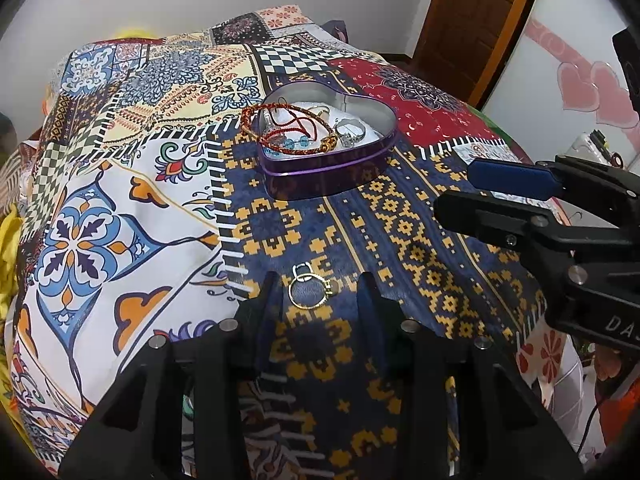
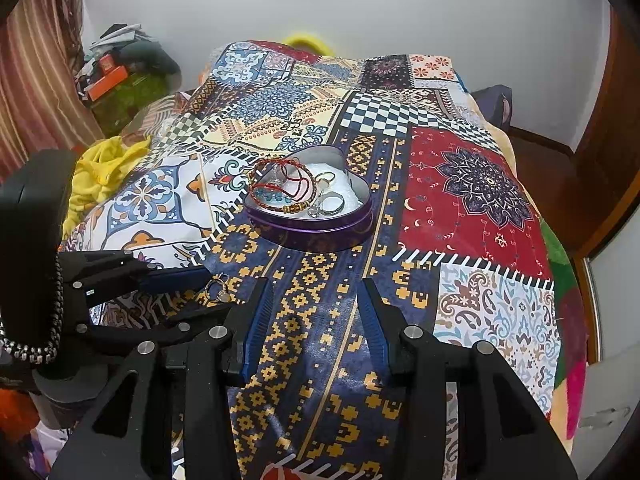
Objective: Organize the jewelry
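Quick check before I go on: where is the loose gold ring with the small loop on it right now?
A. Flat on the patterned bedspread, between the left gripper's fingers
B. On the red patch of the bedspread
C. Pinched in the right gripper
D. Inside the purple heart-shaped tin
A: the gold ring with the small loop lies on the blue-and-yellow part of the patterned bedspread, between the fingers of the left gripper, outside the purple heart-shaped tin.

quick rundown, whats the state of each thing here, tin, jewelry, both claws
heart tin: lid off, sitting flat on the bedspread
bracelets: piled in the tin, one draped over its rim
silver rings: inside the tin
gold ring: loose on the bedspread, outside the tin, lying between the left claw's fingers
left claw: open, straddling the gold ring, not gripping it
right claw: open, nothing between its fingers
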A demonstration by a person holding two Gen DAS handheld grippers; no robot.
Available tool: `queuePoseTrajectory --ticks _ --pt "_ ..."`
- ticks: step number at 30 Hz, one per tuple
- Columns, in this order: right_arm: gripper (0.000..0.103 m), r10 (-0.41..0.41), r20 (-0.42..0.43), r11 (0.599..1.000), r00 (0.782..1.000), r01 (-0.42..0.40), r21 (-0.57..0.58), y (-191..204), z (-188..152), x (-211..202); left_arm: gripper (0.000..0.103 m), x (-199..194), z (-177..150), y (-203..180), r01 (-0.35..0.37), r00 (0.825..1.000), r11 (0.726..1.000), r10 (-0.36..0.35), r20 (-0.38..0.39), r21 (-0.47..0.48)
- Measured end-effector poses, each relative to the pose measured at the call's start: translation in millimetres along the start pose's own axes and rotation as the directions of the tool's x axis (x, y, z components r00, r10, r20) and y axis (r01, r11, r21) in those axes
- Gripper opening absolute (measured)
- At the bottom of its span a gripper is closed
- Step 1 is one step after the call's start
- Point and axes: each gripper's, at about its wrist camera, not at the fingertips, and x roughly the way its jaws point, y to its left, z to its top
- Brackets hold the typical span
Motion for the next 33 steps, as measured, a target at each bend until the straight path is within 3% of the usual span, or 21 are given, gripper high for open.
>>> queuePoseTrajectory --ticks 2,9,20,27,33 --pt "0.040 0.003 0.000 1.000 1.000 -0.003 0.004 -0.4 0.2 0.9 0.025 1.5 1.0 1.6 -0.015 1.000 1.000 0.015 0.004 0.002" --pt "0.040 0.018 0.001 1.000 1.000 -0.018 0.004 2.3 1.7 5.1 0.025 -7.3 -2.2 6.3 -0.009 1.000 1.000 0.009 0.023 -0.002" --pt "0.040 0.061 -0.036 0.995 0.998 -0.063 -0.072 36.5 3.2 27.2 0.025 -60.5 -7.4 40.5 -0.073 0.986 0.995 0.082 0.146 -0.063" --pt "0.040 0.074 -0.074 0.987 0.994 -0.084 -0.135 60.0 4.2 44.9 0.025 -71.5 -9.6 56.7 -0.080 0.979 0.992 0.096 0.181 -0.093" --pt "0.031 0.064 -0.093 0.983 0.994 -0.078 -0.165 69.4 2.1 55.1 0.025 -69.3 -12.5 59.3 -0.064 0.979 0.992 0.083 0.184 -0.104"
